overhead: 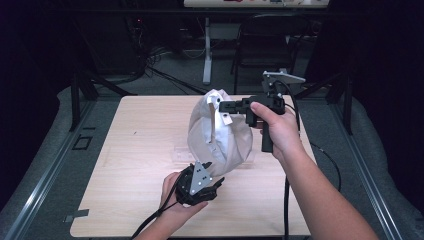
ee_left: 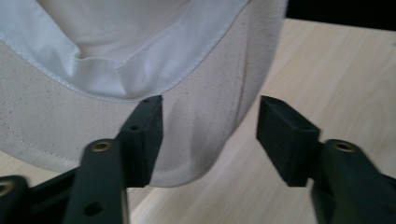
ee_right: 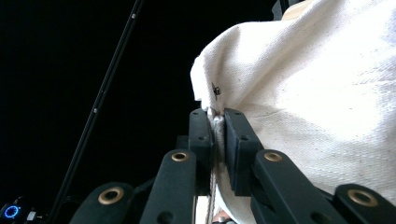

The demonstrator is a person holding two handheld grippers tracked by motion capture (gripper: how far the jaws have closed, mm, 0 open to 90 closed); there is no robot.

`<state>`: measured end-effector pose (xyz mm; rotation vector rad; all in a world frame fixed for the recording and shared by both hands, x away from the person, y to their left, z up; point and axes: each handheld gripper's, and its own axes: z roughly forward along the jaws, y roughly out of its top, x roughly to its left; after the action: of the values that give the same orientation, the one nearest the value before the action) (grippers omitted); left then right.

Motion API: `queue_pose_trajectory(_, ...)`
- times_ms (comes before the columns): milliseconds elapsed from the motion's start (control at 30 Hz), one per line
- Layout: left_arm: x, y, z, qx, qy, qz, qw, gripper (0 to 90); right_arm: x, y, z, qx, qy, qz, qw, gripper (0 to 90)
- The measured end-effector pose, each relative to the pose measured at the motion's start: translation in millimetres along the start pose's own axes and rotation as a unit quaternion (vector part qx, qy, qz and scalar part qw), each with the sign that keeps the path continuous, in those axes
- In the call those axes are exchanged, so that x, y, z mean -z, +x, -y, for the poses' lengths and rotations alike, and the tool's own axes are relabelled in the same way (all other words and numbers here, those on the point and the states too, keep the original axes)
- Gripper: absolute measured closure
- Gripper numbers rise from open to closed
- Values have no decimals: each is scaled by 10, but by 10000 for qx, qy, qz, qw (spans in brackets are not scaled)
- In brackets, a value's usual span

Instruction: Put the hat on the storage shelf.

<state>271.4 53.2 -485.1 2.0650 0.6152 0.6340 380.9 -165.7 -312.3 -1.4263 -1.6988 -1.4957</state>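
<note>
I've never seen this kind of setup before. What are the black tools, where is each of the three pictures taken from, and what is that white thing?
A person stands at a light wooden table with a hand-held two-jaw tool in each hand. The wide picture comes from a fixed camera above the table. The other two come from cameras riding on the tools, looking along their black jaws.

The white thing is a cloth cap, lifted off the table. The right gripper has its jaws pinched shut on the cap's fabric and holds it up. The left gripper is open, with the cap's brim between its jaws, not yet clamped. Something flat and clear seems to lie under the cap; I cannot identify it.
</note>
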Motion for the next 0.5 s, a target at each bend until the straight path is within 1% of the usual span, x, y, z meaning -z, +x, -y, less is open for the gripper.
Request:
queue_pose_trajectory(67, -32, 1, -19, 31, 82, -105, 9999, 504, -4, -3, 1, -5, -4, -9, 10000, 824)
queue_pose_trajectory(100, -32, 1, -19, 31, 82, -105, 9999, 543, -3, -4, 3, -4, -3, -13, 10000, 824)
queue_pose_trajectory(133, -48, 4, -29, 43, 169, -187, 9997, 579, 0, -5, 6, -1, -5, -12, 10000, 824)
queue_pose_trajectory(167, -48, 4, -29, 43, 169, -187, 9997, 609, 4, -7, 8, 9, -8, -20, 10000, 824)
queue_pose_trajectory(200, -48, 4, -29, 24, 203, -263, 9994, 656, 11, -8, 10, 10, -30, -28, 10000, 824)
queue_pose_trajectory(233, -41, 3, -29, -54, 221, -337, 9992, 656, 11, -8, 10, 10, -30, -28, 10000, 824)
queue_pose_trajectory(267, -27, 2, -27, -134, 232, -405, 9988, 684, 17, -11, 11, 17, -43, -30, 10000, 824)
queue_pose_trajectory(300, -15, 6, -25, -167, 240, -450, 9986, 715, 29, -12, 13, -6, -64, -40, 10000, 824)
queue_pose_trajectory(333, 9, 30, -26, -169, 270, -435, 9985, 765, 48, -23, 15, -2, -53, -53, 10000, 824)
queue_pose_trajectory(433, 30, 70, -31, -147, 324, -435, 9984, 801, 58, -29, 19, -18, -66, -43, 10000, 824)
queue_pose_trajectory(467, 53, 118, -38, -85, 301, -347, 9989, 810, 59, -29, 19, -13, -60, -43, 10000, 824)
queue_pose_trajectory(500, 61, 134, -41, -82, 279, -319, 9991, 817, 60, -27, 20, -11, -63, -30, 10000, 823)
